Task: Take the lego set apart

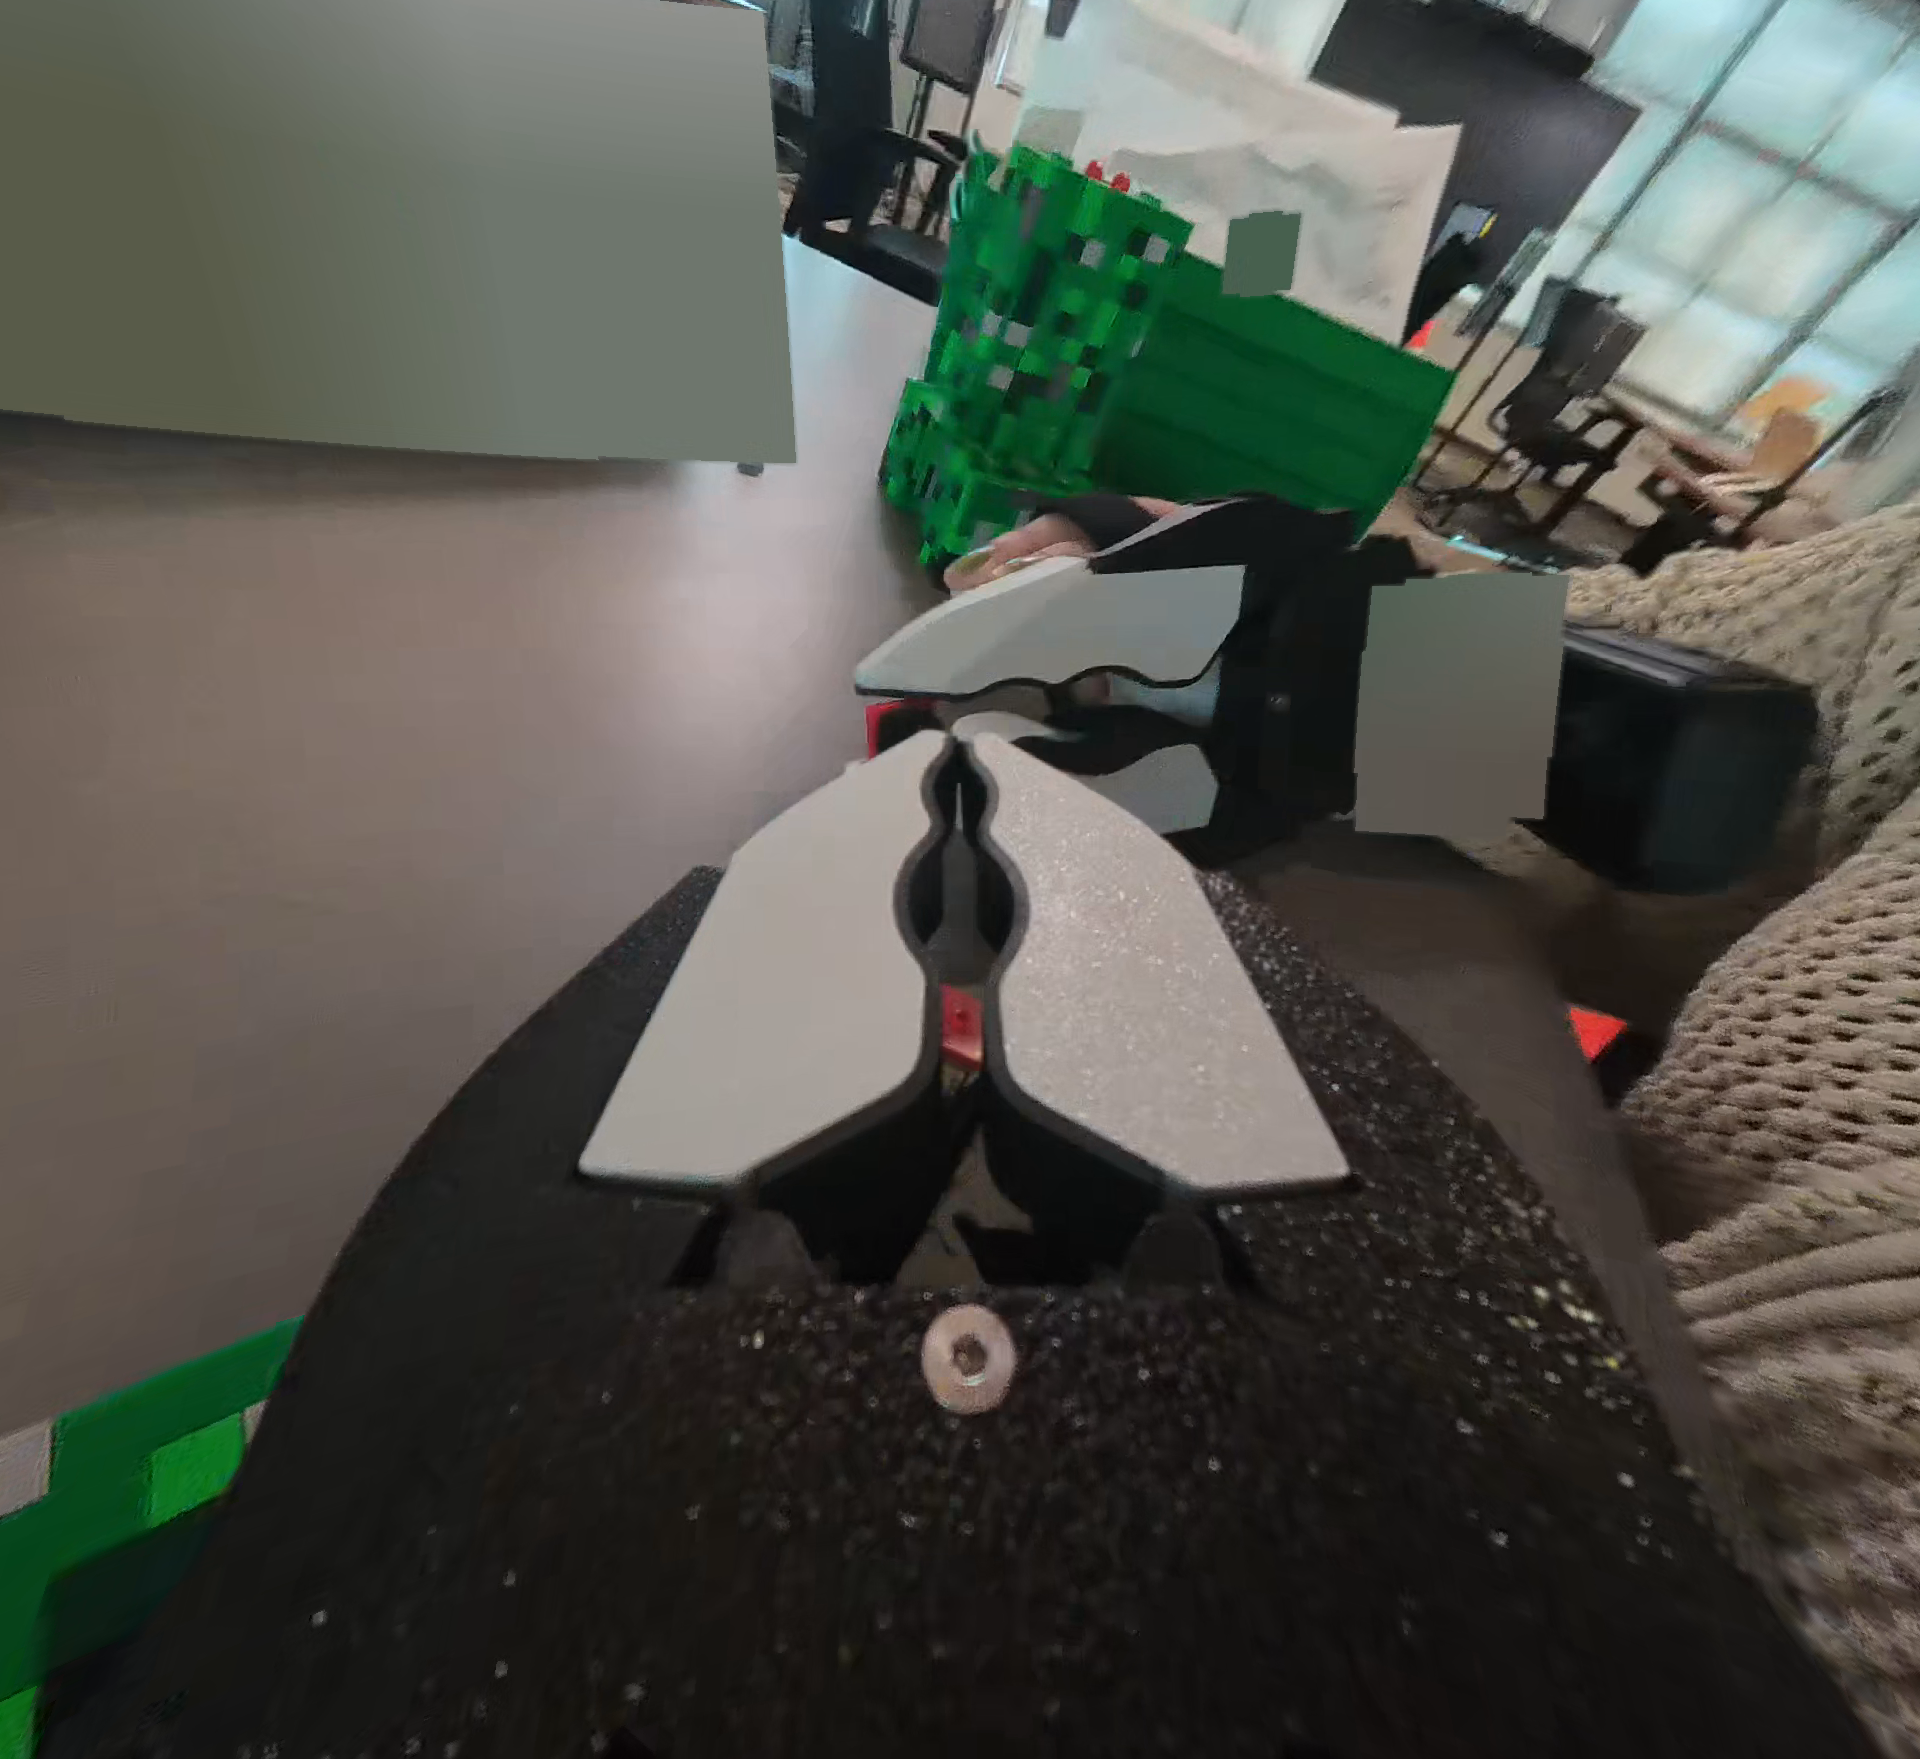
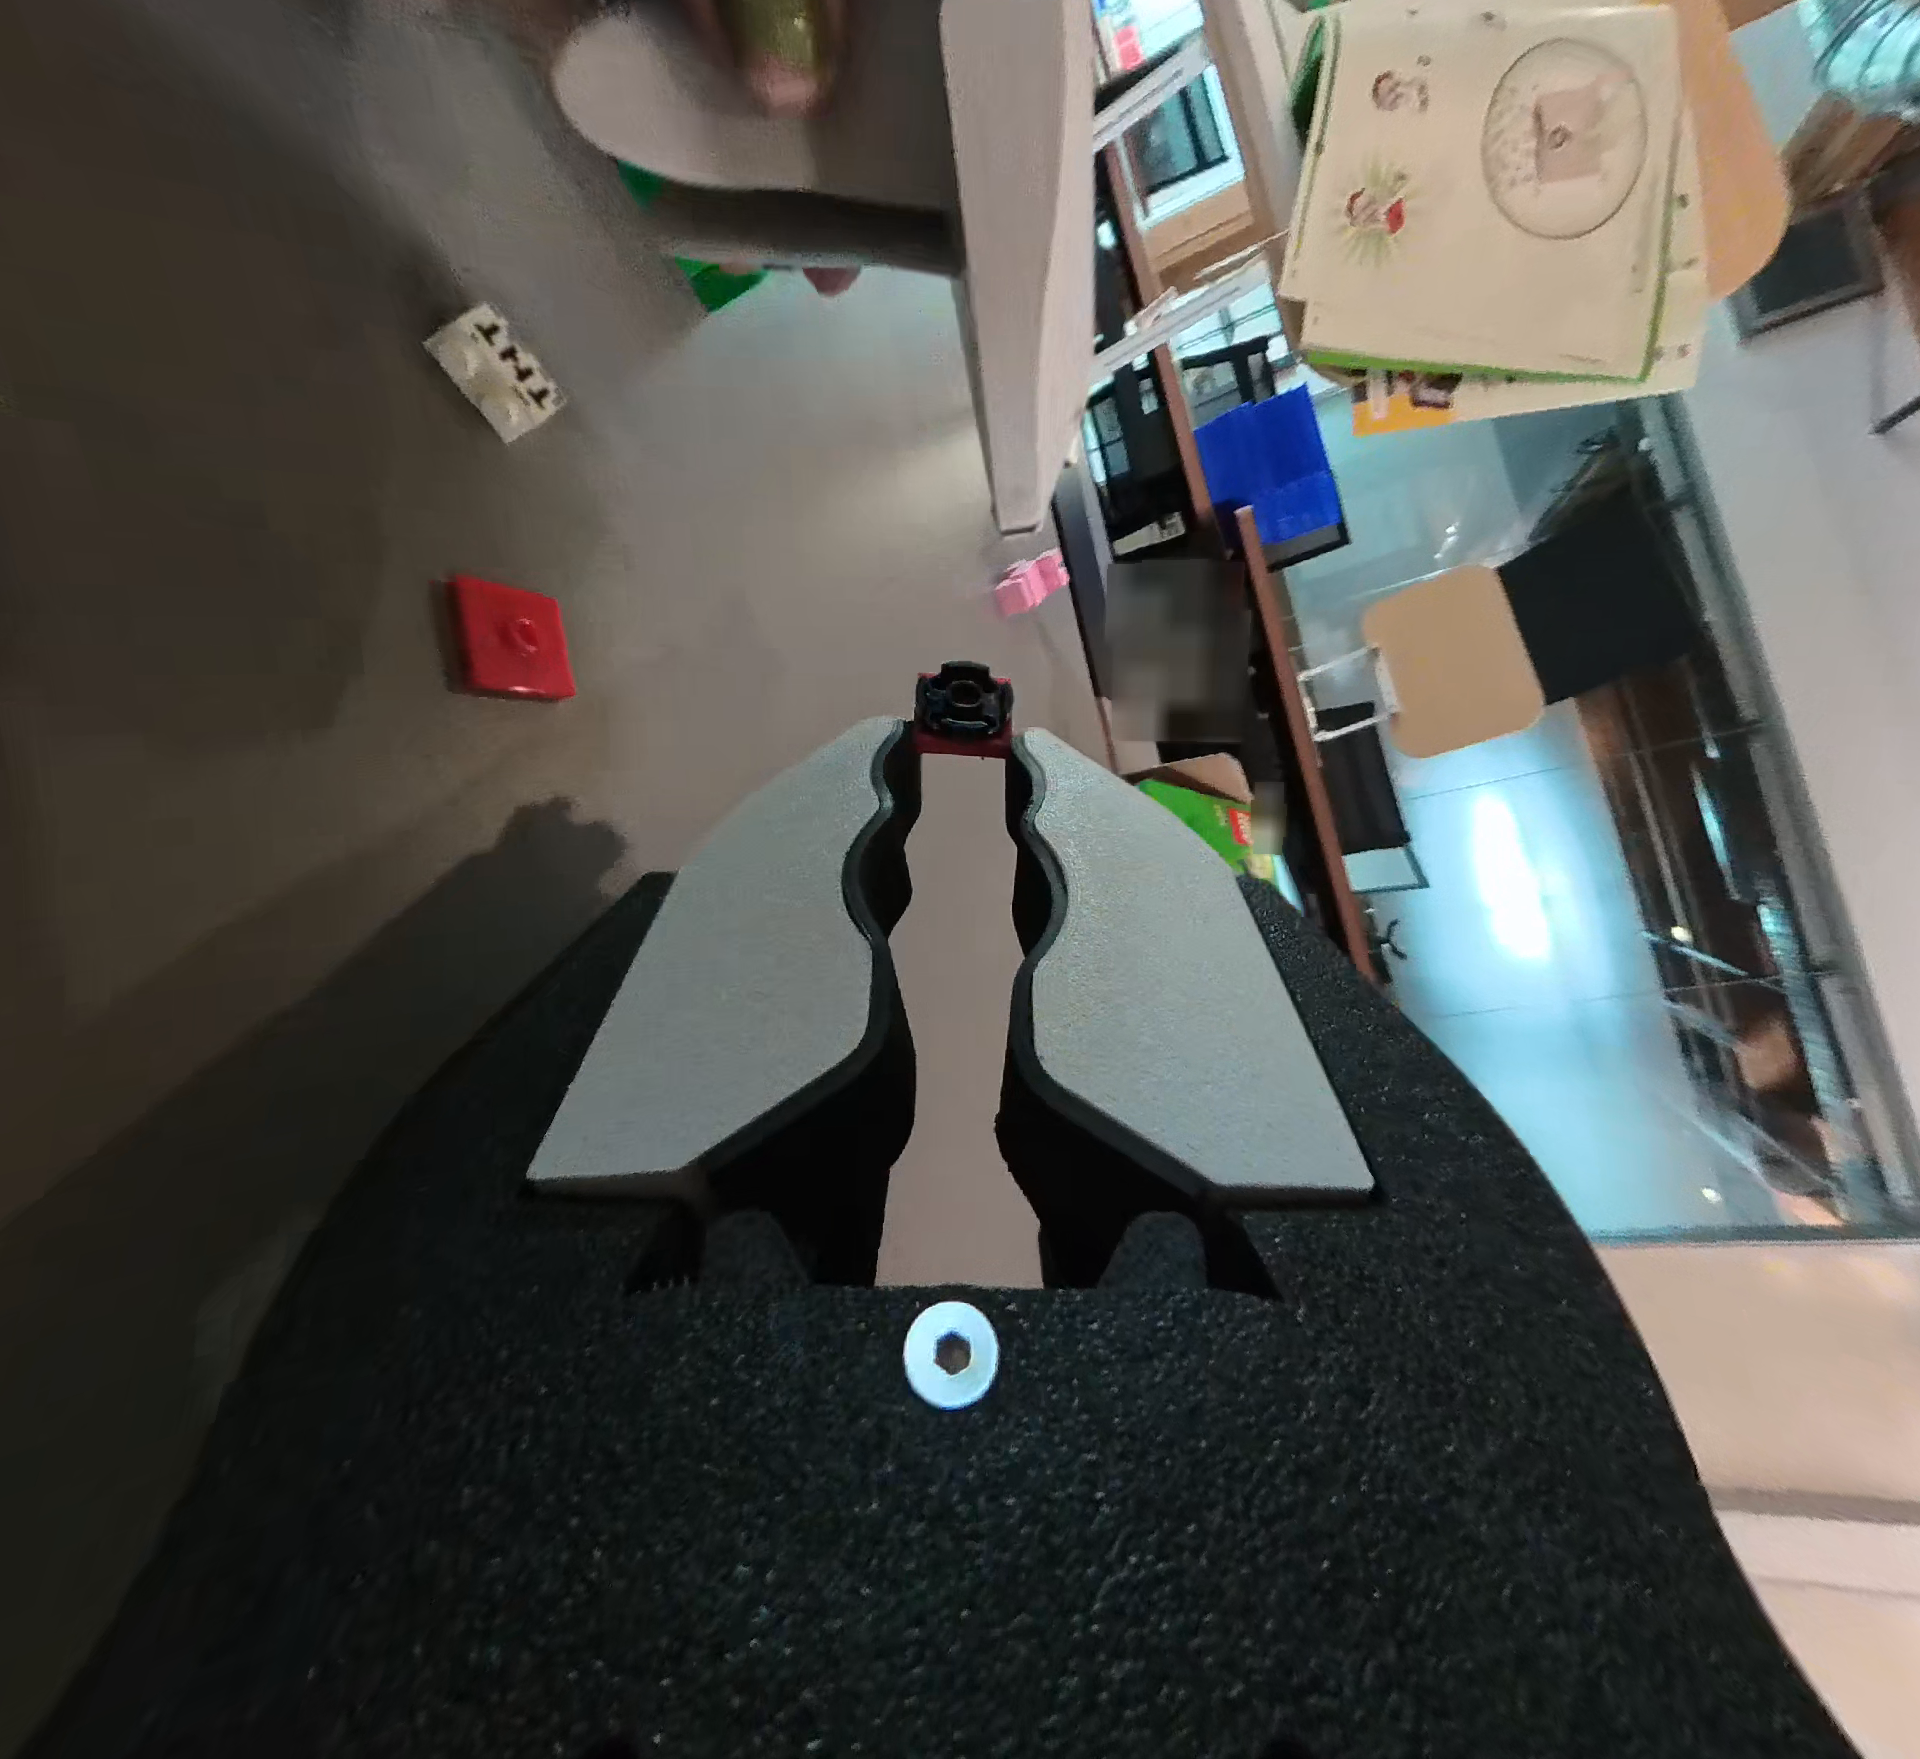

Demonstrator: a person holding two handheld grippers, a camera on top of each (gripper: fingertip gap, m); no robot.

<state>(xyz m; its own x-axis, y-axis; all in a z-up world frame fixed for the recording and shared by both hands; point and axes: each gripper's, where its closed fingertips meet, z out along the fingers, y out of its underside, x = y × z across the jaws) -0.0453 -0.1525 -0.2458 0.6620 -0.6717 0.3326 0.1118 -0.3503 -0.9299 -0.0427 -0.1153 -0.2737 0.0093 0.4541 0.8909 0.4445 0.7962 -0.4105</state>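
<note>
Red-and-black piece (image 2: pixel 962 718) is pinched at right tongs (image 2: pixel 962 753) tips | left tongs (image 1: pixel 956 753) are pressed together | green lego set (image 1: pixel 1049 359) is stood on counter (image 1: pixel 416 722) | red tile (image 2: pixel 511 637) is laid on counter.

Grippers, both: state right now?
Left gripper: shut, nothing visible between its tips.
Right gripper: shut on a small red and black lego piece at its fingertips.
</note>
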